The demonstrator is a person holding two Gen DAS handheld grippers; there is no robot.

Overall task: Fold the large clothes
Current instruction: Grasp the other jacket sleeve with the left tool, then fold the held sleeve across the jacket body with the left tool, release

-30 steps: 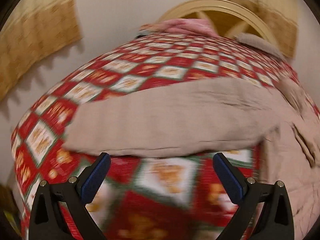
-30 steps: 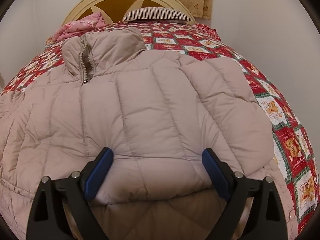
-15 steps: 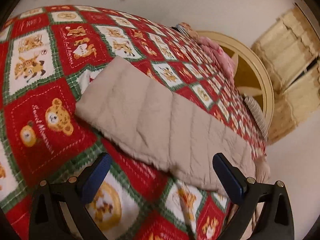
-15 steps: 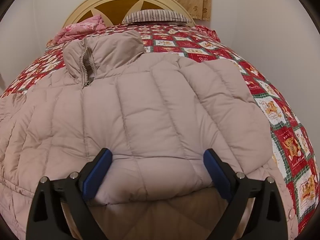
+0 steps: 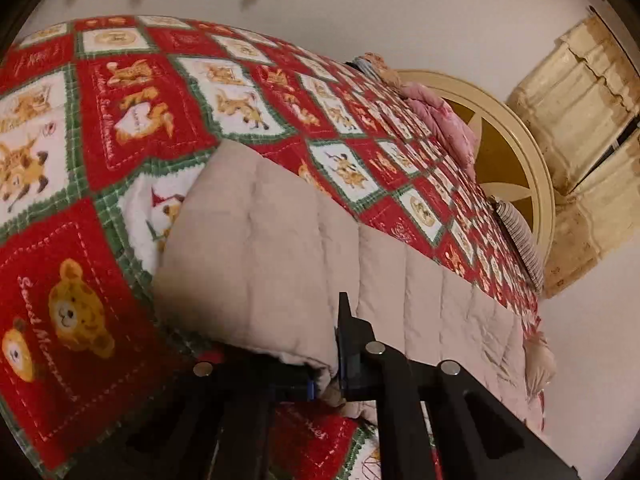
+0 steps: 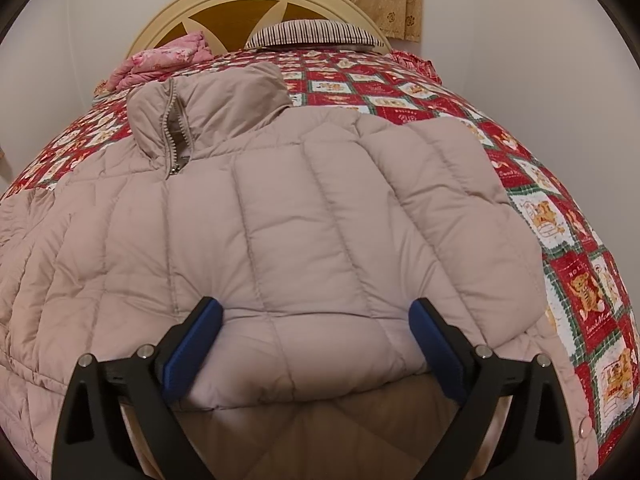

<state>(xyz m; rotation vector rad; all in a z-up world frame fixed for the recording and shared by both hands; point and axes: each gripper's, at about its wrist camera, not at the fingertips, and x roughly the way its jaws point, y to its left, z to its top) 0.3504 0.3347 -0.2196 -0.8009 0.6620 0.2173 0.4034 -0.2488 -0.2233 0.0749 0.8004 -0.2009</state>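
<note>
One sleeve fold in on the jacket [image 6: 304,240]: left tongs [image 5: 334,372] pinching the other sleeve [image 5: 280,248], right tongs [image 6: 316,344] spread, body fold left.

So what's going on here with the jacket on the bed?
A person with two handheld grippers is folding a beige quilted puffer jacket spread on a red teddy-bear patchwork bedspread. The left gripper is shut on the edge of the jacket's sleeve. The right gripper is open over a folded part of the jacket.
</note>
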